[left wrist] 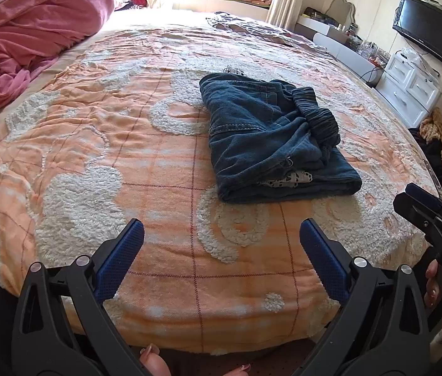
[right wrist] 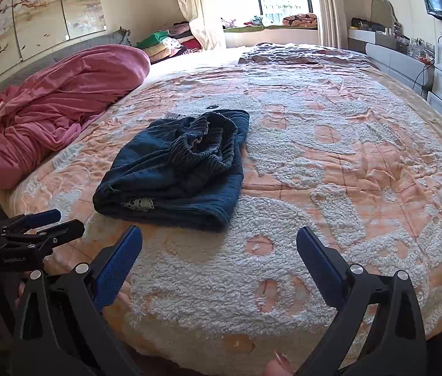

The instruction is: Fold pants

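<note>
Dark blue denim pants (left wrist: 275, 139) lie folded into a compact bundle on the orange-and-white bedspread (left wrist: 158, 188), elastic waistband on top. They also show in the right wrist view (right wrist: 177, 169). My left gripper (left wrist: 221, 235) is open and empty, held above the bed's near edge, short of the bundle. My right gripper (right wrist: 219, 244) is open and empty too, just in front of and to the right of the bundle. Each gripper shows at the edge of the other's view, the right one (left wrist: 430, 213) and the left one (right wrist: 39, 222).
A pink quilt (left wrist: 30, 40) is heaped along the bed's left side. A second blanket (right wrist: 299, 51) lies at the far end by the window. White drawers (left wrist: 408, 91), a wall TV (left wrist: 427, 28) and clothes on the floor stand to the right of the bed.
</note>
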The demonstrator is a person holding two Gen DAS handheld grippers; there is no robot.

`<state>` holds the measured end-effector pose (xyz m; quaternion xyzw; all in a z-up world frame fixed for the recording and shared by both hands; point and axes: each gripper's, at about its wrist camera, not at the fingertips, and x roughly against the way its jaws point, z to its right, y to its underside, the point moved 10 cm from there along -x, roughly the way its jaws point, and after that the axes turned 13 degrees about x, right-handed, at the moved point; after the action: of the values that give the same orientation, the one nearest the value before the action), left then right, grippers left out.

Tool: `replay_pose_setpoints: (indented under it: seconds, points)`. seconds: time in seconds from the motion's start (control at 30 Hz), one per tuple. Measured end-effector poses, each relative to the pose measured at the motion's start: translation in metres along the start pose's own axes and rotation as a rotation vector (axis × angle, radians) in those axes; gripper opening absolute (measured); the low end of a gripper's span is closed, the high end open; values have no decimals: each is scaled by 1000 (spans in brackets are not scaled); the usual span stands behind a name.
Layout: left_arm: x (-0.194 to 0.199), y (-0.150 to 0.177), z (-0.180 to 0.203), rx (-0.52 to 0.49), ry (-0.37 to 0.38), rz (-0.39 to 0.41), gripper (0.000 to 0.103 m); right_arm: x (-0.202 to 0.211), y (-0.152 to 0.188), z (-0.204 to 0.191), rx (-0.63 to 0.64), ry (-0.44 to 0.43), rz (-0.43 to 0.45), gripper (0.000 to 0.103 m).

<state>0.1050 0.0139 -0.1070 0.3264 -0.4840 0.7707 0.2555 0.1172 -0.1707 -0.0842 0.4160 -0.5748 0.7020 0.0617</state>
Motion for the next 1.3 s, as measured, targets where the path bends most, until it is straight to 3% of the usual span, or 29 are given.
replay_pose_setpoints:
  seconds: [1.3]
  points:
    - [-4, 6, 2, -17, -17, -18, 94, -8, 8, 3, -15, 14, -34, 98]
